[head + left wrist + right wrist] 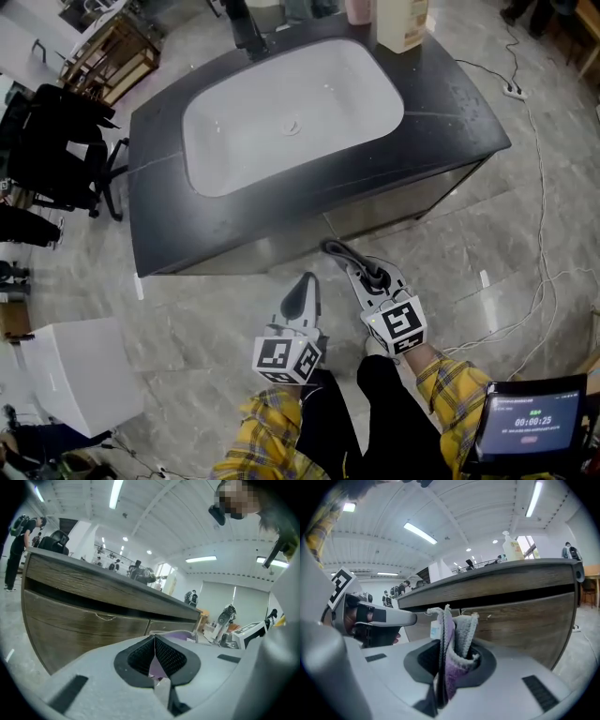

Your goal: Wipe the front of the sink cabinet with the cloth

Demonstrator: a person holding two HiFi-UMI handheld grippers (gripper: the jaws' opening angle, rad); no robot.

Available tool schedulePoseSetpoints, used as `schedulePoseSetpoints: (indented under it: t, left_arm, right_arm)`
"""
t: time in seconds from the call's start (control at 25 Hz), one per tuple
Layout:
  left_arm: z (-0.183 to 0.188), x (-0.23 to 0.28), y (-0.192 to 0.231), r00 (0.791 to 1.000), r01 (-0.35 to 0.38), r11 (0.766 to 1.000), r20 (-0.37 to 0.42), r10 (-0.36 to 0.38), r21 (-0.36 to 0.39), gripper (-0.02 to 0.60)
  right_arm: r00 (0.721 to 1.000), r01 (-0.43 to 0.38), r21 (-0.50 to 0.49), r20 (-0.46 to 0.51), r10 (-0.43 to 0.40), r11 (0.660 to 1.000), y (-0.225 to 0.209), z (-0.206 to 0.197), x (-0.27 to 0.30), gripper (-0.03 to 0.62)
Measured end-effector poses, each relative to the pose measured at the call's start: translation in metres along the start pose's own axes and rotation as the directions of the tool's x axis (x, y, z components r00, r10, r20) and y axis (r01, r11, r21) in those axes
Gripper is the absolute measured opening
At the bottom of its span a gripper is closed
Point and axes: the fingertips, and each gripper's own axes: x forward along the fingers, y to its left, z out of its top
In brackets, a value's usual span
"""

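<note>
The sink cabinet has a dark counter [450, 112], a white basin and a brown wood-grain front [380, 208]. That front fills the left gripper view [93, 616] and the right gripper view [520, 616]. My right gripper [356, 267] is shut on a purple and grey cloth [457, 630], which looks dark in the head view [336, 249] and sits just short of the cabinet front. My left gripper [307, 283] hovers beside it to the left, jaws shut [154, 641] with nothing held. It also shows at the left of the right gripper view [375, 617].
A faucet [246, 28] and a soap bottle [401, 23] stand on the counter's far edge. A black office chair [56, 141] is at the left, a white box [80, 375] at the lower left. Cables [539, 187] run along the right floor; a timer tablet [530, 427] sits at lower right.
</note>
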Motion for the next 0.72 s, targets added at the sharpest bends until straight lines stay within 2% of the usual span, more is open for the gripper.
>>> schedulePoseSetpoints:
  t: [0.28, 0.72]
  left_arm:
    - [0.035, -0.006, -0.02, 0.998, 0.017, 1.0, 0.055, -0.018, 0.023, 0.006]
    - [0.058, -0.02, -0.034, 0.994, -0.001, 1.0, 0.113, 0.001, 0.003, 0.006]
  right_arm:
    - [0.999, -0.007, 0.014, 0.04, 0.006, 1.0, 0.012, 0.037, -0.016, 0.043]
    - [0.997, -0.022, 0.014, 0.069, 0.021, 1.0, 0.019, 0.065, -0.034, 0.043]
